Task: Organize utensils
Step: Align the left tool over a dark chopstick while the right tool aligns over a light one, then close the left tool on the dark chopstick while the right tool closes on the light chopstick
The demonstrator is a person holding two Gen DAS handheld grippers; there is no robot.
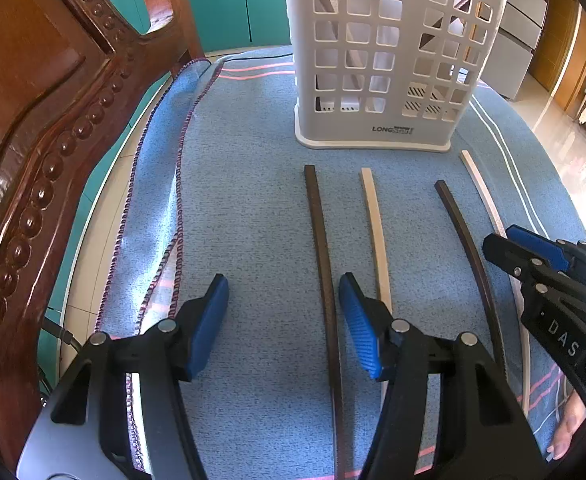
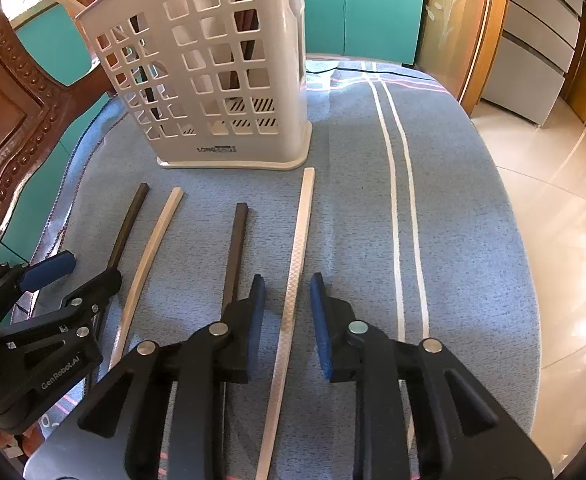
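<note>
- Left gripper [image 1: 283,320]: jaws standing apart, nothing between the pads; it hovers over the blue cloth [image 1: 245,200] just left of the leftmost dark chopstick.
- Dark chopstick, far left [image 1: 319,232]: lying flat on the cloth, not yet stowed.
- Pale chopstick, second [image 1: 377,224]: flat, beside the first, apart from it; not yet stowed.
- Dark chopstick, third [image 1: 463,228]: flat on the cloth, untouched.
- Pale patterned chopstick, far right [image 2: 299,248]: flat on the cloth, running between the right gripper's pads.
- Right gripper [image 2: 287,320]: jaws parted a little around that chopstick, pads not seen pressing on it; no grip yet, by my reading.
- White slotted holder [image 1: 377,128]: upright at the far side, past the chopstick tips. Dark shapes show through its slots in the right view; whether these are utensils inside, cannot tell.
- Progress: four chopsticks left on the cloth; task judged early.
</note>
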